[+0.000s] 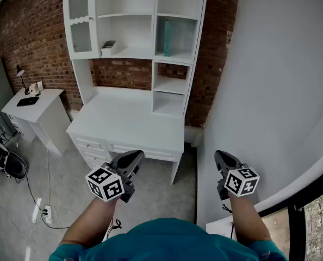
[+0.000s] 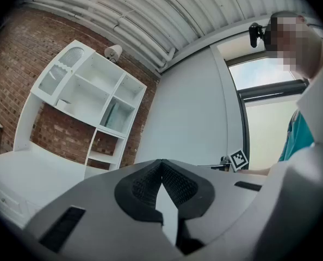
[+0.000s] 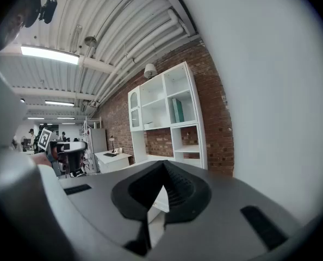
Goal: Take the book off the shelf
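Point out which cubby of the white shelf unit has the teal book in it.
The right-hand column's second cubby from the top: the teal book stands upright there. The other cubbies hold no book.

Office: white desk [image 1: 128, 118], brick wall [image 1: 36, 34]

We can read no words, numbers or brand names anywhere. The only printed signs are black-and-white square markers. One set is on the left cube [image 1: 105, 183], on the left tool [image 1: 135, 156], and the other on the right cube [image 1: 242, 181], on the right tool [image 1: 220, 156]. They are patterns, not letters. The book [image 1: 167, 37] on the shelf [image 1: 180, 56] shows a plain teal spine, and any print on it is too small to tell.
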Available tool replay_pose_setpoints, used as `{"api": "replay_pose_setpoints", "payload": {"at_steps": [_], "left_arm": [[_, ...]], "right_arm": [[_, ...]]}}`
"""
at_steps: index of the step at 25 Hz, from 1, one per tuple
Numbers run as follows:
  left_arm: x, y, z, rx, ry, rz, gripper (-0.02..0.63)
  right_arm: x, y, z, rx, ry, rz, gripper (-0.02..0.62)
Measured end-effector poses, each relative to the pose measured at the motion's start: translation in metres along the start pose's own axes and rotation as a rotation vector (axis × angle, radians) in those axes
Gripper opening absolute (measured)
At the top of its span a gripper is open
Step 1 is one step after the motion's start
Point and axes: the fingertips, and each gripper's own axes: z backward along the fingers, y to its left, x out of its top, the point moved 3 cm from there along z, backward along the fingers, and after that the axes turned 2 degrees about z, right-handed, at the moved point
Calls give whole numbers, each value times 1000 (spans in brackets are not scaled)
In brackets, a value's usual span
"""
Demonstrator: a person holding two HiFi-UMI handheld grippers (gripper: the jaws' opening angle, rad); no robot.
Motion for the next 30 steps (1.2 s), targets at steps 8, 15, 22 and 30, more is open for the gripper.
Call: {"api": "replay_pose_setpoints", "payload": {"at_steps": [8,15,22,30], "left_arm": [[6,14,5,-15,7,0,14],[12,26,9,-30,5,3,14],[22,53,23,-49,7,3,14],[44,96,36,-71,21,-25,14]], "right_arm": [[1,9,-11,-12,-4,-11,20],[3,17,-23,-12,4,-27,20],[10,33,-46,-30,-4,-27,21],[19,47,-87,-60,-26,-28,21]]}}
